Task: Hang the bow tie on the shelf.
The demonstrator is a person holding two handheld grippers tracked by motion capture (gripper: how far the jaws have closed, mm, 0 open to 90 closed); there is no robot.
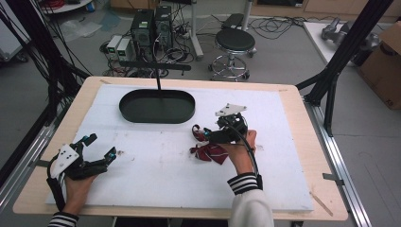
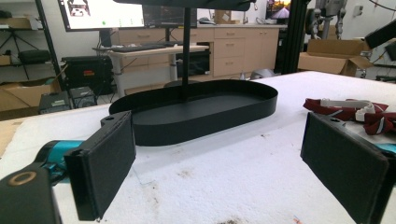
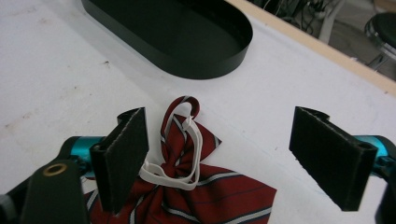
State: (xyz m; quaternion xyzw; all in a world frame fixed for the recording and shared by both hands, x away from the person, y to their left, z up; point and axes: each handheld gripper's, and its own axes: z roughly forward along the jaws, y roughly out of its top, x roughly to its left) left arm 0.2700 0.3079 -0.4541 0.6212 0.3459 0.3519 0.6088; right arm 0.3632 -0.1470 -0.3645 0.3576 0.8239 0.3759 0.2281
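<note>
Even bright indoor light, soft faint shadows, slightly grainy pictures, mild softness at edges

red striped tie [image 3: 196, 196]: cut off at bottom edge | partly behind jaws

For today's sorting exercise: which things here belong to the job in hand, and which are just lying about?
In the job: red striped fabric bow tie with white strap; right hand-held gripper, open above it; black oval metal tray.

Lying about: black round stool; brown cardboard box.
</note>
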